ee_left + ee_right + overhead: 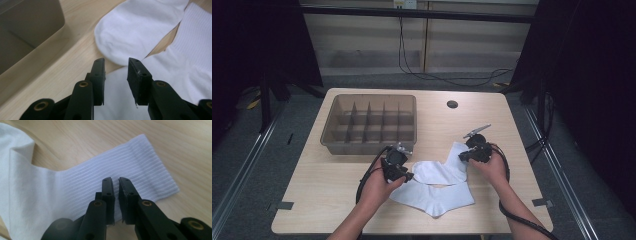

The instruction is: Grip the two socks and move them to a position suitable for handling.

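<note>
Two white socks lie overlapped on the wooden table (322, 200). The upper sock (439, 170) runs left to right, with its toe (135, 32) toward my left gripper and its ribbed cuff (140, 165) at the right. The lower sock (437, 197) lies under it, nearer the person. My left gripper (408, 176) hovers at the lower sock's left part (175, 75); in its own view the left gripper (116, 66) has its jaws apart with nothing pressed between them. My right gripper (462, 156) sits on the cuff's near edge. In its own view the right gripper (116, 181) is closed to a thin slit with white fabric in it.
A brown tray (328, 135) with several divided compartments stands at the back left, its wall (30, 32) close to my left gripper. A round cable hole (452, 104) is at the table's back right. Both forearms come in from the front edge.
</note>
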`<state>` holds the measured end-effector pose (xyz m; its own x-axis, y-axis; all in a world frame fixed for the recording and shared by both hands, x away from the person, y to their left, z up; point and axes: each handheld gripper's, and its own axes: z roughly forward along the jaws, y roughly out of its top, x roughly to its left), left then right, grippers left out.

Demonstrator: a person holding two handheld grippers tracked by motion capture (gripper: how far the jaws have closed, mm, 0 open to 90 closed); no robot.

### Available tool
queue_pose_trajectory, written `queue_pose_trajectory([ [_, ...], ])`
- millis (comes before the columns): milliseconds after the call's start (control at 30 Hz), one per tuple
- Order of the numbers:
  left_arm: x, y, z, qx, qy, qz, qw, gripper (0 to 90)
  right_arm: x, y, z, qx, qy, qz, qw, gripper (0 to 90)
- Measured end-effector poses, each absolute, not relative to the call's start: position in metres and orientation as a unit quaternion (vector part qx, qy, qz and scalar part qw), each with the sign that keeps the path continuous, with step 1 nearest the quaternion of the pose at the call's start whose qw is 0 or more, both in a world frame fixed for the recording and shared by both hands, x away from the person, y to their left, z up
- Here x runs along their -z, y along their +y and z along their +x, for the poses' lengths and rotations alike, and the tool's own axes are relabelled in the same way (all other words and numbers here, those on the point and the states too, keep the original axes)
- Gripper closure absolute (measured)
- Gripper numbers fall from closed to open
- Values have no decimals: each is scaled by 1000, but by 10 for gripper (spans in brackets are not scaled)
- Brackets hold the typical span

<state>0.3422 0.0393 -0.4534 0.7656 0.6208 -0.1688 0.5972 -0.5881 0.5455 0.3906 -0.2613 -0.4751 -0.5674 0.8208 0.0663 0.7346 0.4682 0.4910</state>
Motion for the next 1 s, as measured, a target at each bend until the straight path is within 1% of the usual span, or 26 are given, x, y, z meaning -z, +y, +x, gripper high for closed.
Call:
queue_pose_trajectory([
  [167,452,26,346,-20,334,892,302,684,471,-280,375,-232,837,490,80,825],
  [267,453,18,347,-17,329,895,302,685,469,-284,372,-244,831,493,85,824],
  [300,455,14,349,-17,329,895,301,682,468,-286,372,-256,828,491,93,820],
  [433,456,7,353,-16,329,894,304,667,465,-283,381,-262,826,489,100,815],
  [500,457,0,354,-15,323,895,305,668,467,-274,387,-273,831,476,92,816],
  [567,460,-11,357,-13,320,898,302,672,474,-269,389,-259,839,469,92,815],
  [667,465,-17,360,-4,320,899,298,687,479,-270,387,-271,830,479,92,817],
  [867,477,-17,370,-11,334,903,270,693,475,-284,375,-252,834,480,98,799],
  [1000,477,-14,374,-23,340,902,265,701,475,-295,367,-258,830,487,90,808],
])
